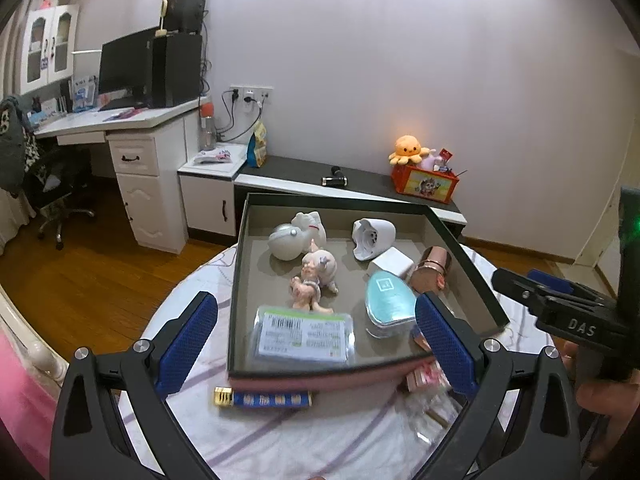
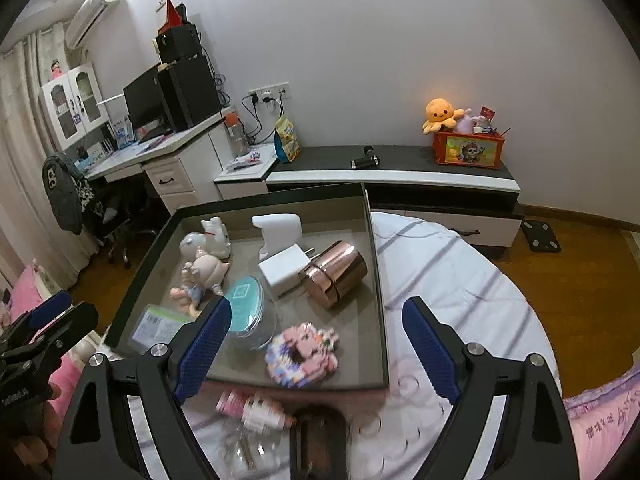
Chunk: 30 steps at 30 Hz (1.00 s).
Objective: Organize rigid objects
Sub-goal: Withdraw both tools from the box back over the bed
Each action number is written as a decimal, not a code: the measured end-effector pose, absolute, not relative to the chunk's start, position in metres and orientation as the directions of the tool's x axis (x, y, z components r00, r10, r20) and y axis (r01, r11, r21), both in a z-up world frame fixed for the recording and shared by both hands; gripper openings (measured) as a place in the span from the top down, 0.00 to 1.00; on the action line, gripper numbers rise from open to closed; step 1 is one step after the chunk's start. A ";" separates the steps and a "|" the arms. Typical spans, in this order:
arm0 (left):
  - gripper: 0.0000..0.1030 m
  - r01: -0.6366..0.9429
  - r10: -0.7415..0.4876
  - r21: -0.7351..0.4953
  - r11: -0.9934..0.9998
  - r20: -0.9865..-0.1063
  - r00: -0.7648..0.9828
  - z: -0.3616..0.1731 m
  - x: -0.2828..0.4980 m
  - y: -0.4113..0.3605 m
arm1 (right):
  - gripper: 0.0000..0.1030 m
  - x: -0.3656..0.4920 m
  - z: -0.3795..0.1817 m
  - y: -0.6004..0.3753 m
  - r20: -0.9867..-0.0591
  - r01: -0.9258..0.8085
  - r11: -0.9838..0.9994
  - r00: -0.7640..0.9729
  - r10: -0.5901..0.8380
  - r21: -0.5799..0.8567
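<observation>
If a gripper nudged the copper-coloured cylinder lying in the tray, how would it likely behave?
The copper-coloured cylinder lies on its side, so it would probably roll. Its glossy metallic surface looks slippery for pads. It appears rigid, likely holding shape, and might knock the white charger beside it.

Both cameras look forward and downward over a shallow dark tray [image 1: 472, 268] on a round cloth-covered table. The left wrist view sits near the tray's near-left corner; the right wrist view sits near the tray's [image 2: 376, 264] near-right corner. Both share the tray's contents, the low cabinet beyond it and the desk left of it.
</observation>
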<state>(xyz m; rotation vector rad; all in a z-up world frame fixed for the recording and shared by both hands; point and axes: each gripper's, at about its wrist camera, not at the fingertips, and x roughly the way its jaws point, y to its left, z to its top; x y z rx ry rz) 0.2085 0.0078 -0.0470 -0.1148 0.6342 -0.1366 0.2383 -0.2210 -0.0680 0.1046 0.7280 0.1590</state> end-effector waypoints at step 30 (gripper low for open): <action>0.02 0.057 -0.134 -0.147 0.987 -0.592 0.794 -0.052 0.072 0.032 | 0.14 0.072 -0.047 -0.227 -0.591 -0.113 0.981 0.786 0.184 0.157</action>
